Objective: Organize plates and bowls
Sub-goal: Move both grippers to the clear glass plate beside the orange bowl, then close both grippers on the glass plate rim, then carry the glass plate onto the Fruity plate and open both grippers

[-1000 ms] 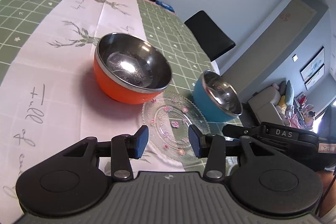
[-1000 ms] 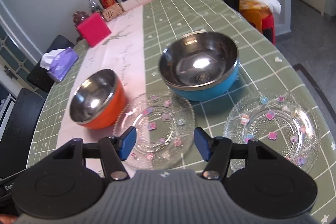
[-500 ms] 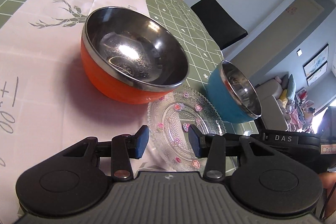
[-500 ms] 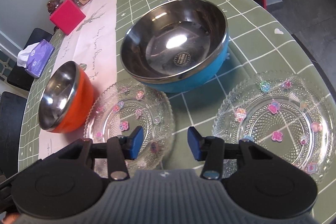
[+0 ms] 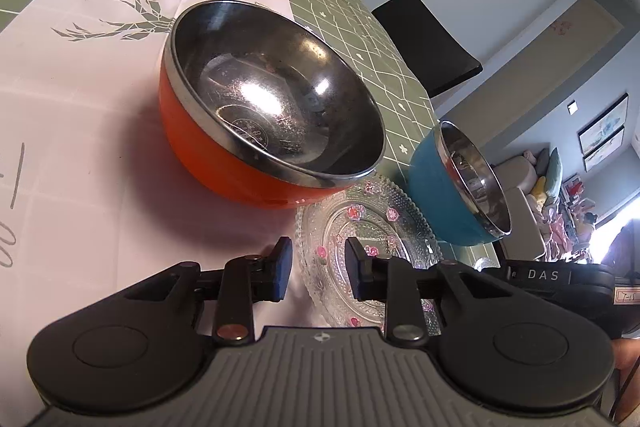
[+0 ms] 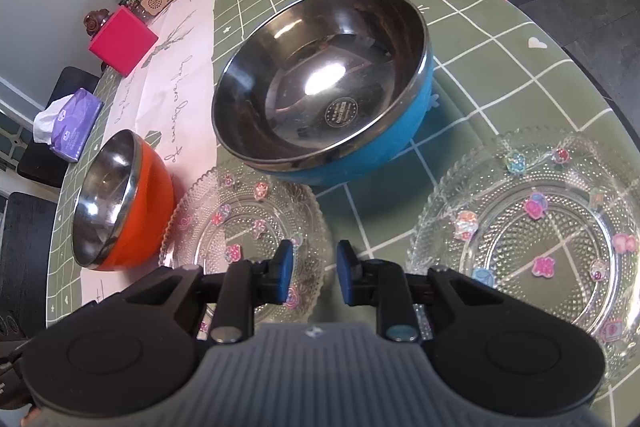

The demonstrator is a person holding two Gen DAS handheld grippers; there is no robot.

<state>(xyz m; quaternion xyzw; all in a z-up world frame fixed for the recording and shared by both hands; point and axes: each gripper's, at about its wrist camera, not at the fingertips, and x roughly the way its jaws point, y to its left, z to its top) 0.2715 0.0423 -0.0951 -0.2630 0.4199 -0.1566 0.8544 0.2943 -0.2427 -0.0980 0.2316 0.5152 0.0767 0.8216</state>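
From my left, the orange bowl (image 6: 120, 203) sits on the counter (image 6: 500, 39) beside a glass plate (image 6: 244, 231). My left claw (image 5: 316, 269) and right claw (image 6: 314, 273) are both closing around that plate's rim, pads not yet pressing. Blue bowl (image 6: 324, 99) behind, second plate (image 6: 532, 243) rightmost.

We see our left gripper (image 5: 316, 269) low over the near rim of a clear glass plate (image 5: 376, 223), its jaws closing astride that rim. Just beyond sits the orange bowl (image 5: 256, 131), overlapping the plate's far-left edge; the blue bowl (image 5: 452, 195) stands right.
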